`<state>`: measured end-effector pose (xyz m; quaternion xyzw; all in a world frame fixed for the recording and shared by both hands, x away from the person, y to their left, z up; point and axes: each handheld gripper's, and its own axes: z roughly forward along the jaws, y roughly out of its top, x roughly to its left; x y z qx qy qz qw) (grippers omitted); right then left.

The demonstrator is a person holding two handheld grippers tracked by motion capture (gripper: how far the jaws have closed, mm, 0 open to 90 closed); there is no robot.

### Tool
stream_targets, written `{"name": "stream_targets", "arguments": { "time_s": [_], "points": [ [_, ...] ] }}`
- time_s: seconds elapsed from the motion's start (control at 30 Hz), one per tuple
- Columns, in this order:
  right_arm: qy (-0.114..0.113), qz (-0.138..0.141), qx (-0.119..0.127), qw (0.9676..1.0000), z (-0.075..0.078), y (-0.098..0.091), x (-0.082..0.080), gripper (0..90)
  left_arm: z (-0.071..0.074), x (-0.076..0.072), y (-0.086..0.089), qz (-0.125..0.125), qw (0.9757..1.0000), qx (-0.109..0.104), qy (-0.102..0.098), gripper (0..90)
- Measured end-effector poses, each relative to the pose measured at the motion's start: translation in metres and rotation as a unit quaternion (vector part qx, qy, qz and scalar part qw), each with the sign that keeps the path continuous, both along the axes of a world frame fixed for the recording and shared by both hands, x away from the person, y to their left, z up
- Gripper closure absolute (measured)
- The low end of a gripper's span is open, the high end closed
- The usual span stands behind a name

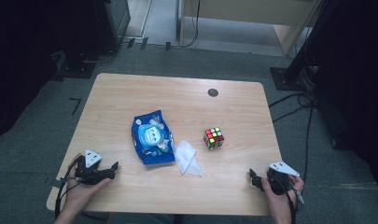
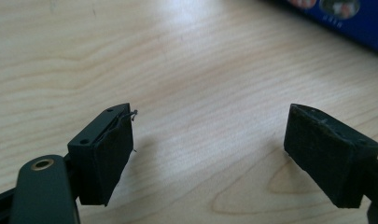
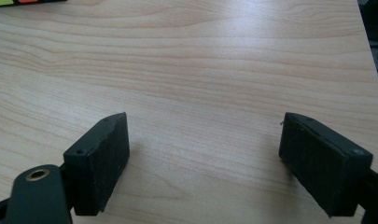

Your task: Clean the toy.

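Observation:
A blue pack of wet wipes (image 1: 151, 136) lies near the middle of the wooden table (image 1: 130, 93), with a white tissue (image 1: 186, 157) beside its right edge. A colourful puzzle cube (image 1: 213, 138) stands to the right of them. My left gripper (image 1: 113, 169) rests near the table's front left corner, open, with bare wood between its jaws (image 2: 207, 144); a blue corner of the pack (image 2: 350, 18) shows far ahead. My right gripper (image 1: 253, 178) sits at the front right, open over bare wood (image 3: 203, 149), and the cube's edge (image 3: 23, 2) peeks in at the top left.
A small dark round cap (image 1: 213, 92) is set into the table near its far edge. Cables and black stands (image 1: 298, 70) lie on the grey floor to the right. The table's right edge (image 3: 371, 56) runs close to my right gripper.

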<state>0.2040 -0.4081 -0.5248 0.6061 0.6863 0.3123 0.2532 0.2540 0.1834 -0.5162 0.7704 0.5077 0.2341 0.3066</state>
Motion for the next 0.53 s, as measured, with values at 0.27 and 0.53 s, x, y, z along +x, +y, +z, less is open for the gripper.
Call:
{"name": "stream_targets", "arguments": {
  "time_s": [0.27,0.53],
  "points": [
    [0.002,-0.001,-0.002,1.0000,-0.0004,0.0002,0.0004,12.8,-0.0015,0.0037,0.0011,0.007,0.9998,-0.017,0.006,15.7],
    [0.007,-0.009,-0.002,0.9999,-0.0007,-0.0002,0.0022,9.7,-0.0014,0.0050,0.0006,0.002,0.9998,-0.018,0.008,15.7]
  ]
}}
